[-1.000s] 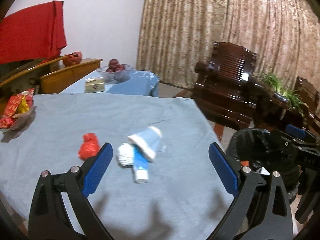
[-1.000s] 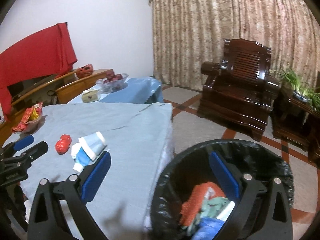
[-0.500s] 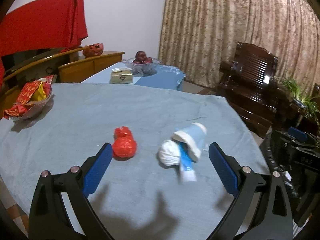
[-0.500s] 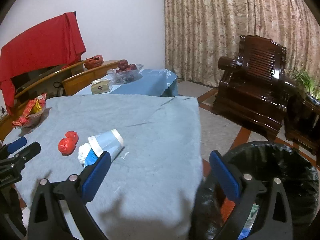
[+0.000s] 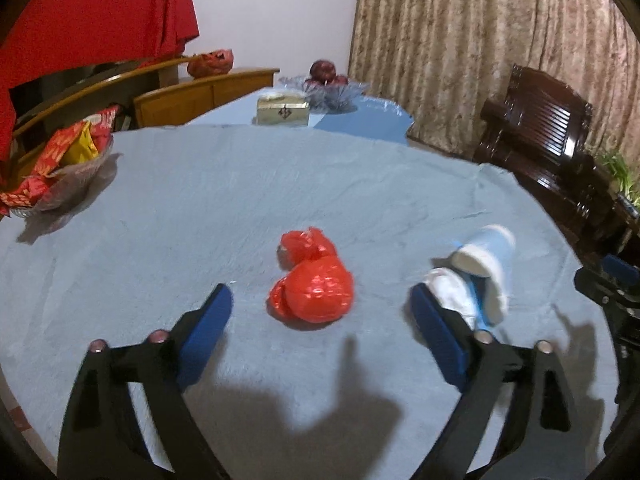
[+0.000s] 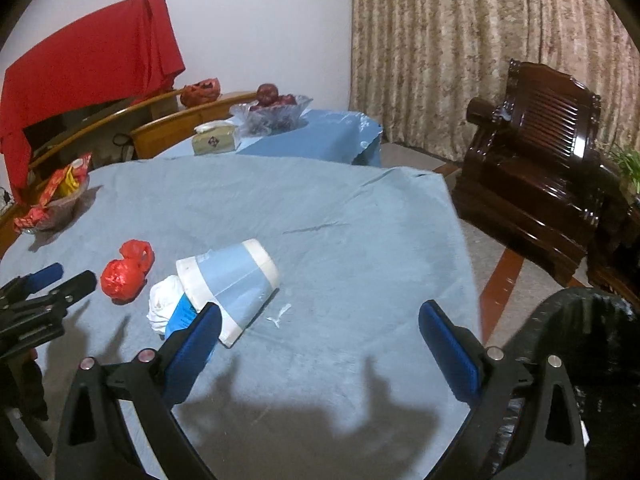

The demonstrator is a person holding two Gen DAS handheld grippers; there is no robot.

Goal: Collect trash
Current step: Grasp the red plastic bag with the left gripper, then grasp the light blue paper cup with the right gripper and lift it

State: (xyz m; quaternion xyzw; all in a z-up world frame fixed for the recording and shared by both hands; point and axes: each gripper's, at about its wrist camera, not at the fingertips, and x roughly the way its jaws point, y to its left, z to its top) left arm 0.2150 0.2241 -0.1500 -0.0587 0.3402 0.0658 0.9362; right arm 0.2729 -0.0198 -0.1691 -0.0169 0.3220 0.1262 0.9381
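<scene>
Red plastic wad: a crumpled, shiny bag knotted into two lobes, the larger lobe near, the smaller far. Its long axis runs near-to-far, tilted slightly left at the far end. It lies on the blue tablecloth, centred ahead of the left gripper, whose jaws stand wide apart and hold nothing. Half a second ago the wad sat toward the left finger; it now lies midway between both.

To its right lies the paper cup, on its side, rim pointing near-left, base far-right, with a white tissue ball and a blue wrapper touching it at the rim end. The right gripper is also spread wide and empty; its left finger overlaps the cup's rim in view. The black-lined bin, formerly larger in the right view, now sits at the right edge.

Farther left stands a snack bowl; beyond the table, a tissue box.
</scene>
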